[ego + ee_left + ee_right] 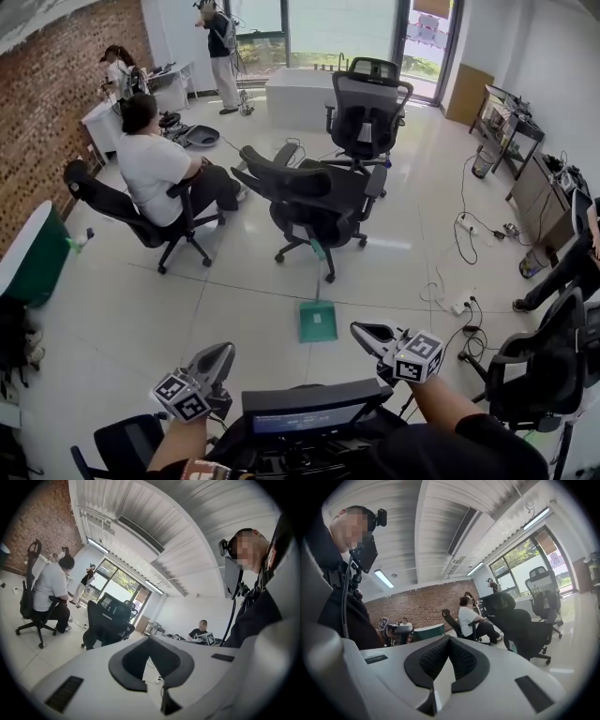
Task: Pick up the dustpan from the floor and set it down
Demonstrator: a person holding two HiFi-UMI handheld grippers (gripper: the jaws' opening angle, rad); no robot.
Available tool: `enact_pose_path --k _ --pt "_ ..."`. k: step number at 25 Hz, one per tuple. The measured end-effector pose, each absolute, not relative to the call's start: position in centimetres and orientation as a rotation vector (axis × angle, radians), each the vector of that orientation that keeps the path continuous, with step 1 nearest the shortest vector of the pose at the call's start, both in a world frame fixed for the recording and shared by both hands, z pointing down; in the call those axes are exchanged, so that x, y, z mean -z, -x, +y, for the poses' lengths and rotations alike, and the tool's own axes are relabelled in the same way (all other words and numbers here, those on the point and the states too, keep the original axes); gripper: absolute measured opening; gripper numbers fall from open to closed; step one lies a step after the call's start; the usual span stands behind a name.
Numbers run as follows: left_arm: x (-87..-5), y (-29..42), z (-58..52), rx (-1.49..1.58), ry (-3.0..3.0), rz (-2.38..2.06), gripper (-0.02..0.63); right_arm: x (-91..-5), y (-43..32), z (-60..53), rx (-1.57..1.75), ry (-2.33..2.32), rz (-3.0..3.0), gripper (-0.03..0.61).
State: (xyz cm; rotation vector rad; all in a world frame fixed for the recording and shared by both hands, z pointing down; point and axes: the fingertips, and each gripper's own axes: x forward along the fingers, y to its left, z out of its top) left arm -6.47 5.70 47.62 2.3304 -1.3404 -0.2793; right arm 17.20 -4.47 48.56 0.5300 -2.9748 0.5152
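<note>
The green dustpan (317, 320) lies flat on the white tiled floor, its handle pointing away towards the black office chair (314, 202). My left gripper (221, 356) hangs low at the left, short of the dustpan, with its jaws together and nothing in them. Just right of the dustpan and nearer to me, my right gripper (365, 332) is held above the floor, also shut and empty. The left gripper (151, 667) and the right gripper (447, 660) each show closed pads in their own views. Neither gripper view shows the dustpan clearly.
A second black chair (367, 103) stands farther back. A person in a white shirt (150, 164) sits at the left. Cables and a power strip (459, 305) lie on the floor at the right, beside another chair (539, 366). A dark chair back (314, 408) is right below me.
</note>
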Motion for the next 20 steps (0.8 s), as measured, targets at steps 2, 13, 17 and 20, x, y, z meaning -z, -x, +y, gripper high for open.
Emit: enact_pose_path --k 2,13,17,20 --pt "-47.7 4.2 2.6 0.277 -2.332 -1.336 0.006 -49.0 -19.1 -7.6 -0.512 -0.519 -2.972 0.017" --pt "-50.5 5.6 -12.9 0.238 -2.362 -1.202 0.006 -51.7 -17.6 -22.6 -0.544 -0.644 -2.913 0.018" --pt "-51.5 11.8 -20.8 0.204 -2.392 -1.124 0.006 -52.0 -11.2 -29.7 -0.542 -0.694 -2.883 0.034" --pt "-52.4 17.3 -28.3 0.176 -2.409 -1.030 0.006 -52.6 -6.1 -36.1 -0.565 -0.767 -2.838 0.063"
